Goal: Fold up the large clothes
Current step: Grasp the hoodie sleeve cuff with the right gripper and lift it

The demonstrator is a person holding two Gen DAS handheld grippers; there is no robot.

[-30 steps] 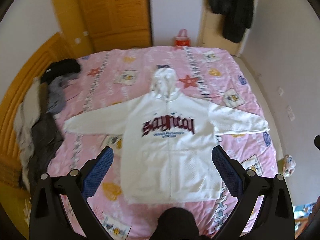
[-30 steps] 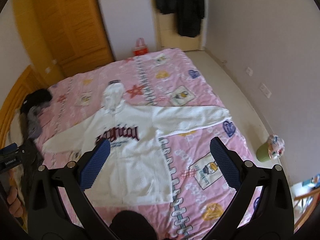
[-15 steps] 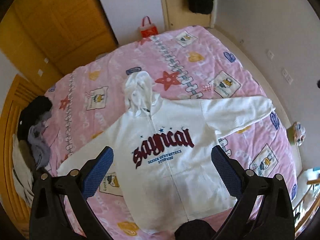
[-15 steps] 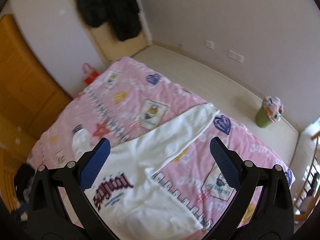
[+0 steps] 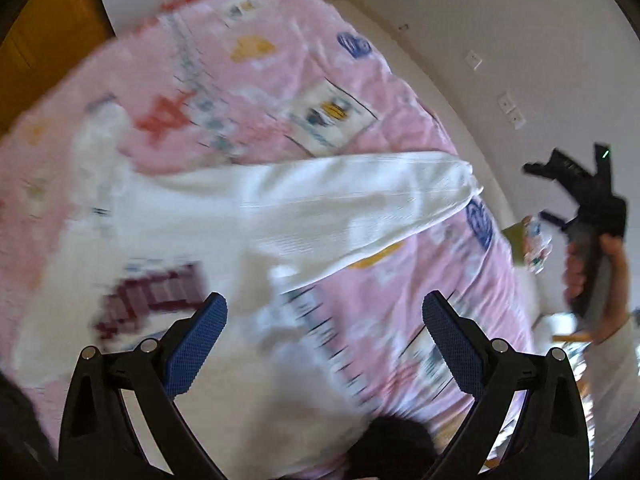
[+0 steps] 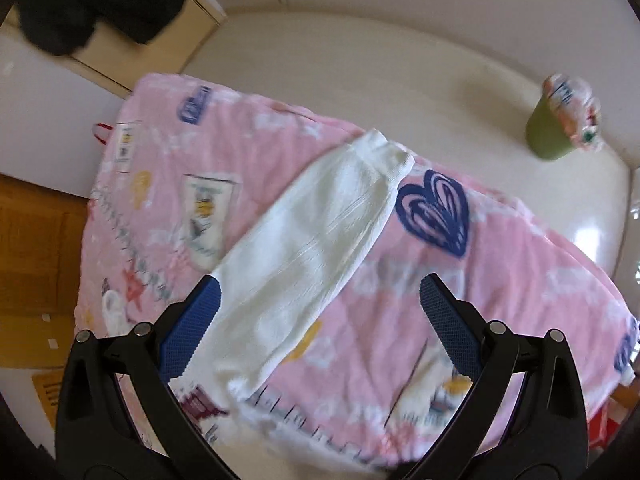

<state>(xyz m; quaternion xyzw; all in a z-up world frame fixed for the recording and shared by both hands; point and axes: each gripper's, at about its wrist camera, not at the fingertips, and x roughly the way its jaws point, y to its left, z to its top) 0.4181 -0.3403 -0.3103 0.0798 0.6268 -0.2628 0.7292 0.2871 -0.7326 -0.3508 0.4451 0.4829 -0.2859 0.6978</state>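
Folding has not begun: our white hoodie (image 5: 224,240) lies flat on the pink bed (image 6: 500,264). Both tongs, left (image 5: 324,344) and right (image 6: 320,328), are wide and hold nothing. We should pinch the sleeve (image 6: 320,232) near its cuff.

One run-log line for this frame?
white hooded sweatshirt: flat, unfolded | sleeve: outstretched | left hand-held gripper: open | right hand-held gripper: open
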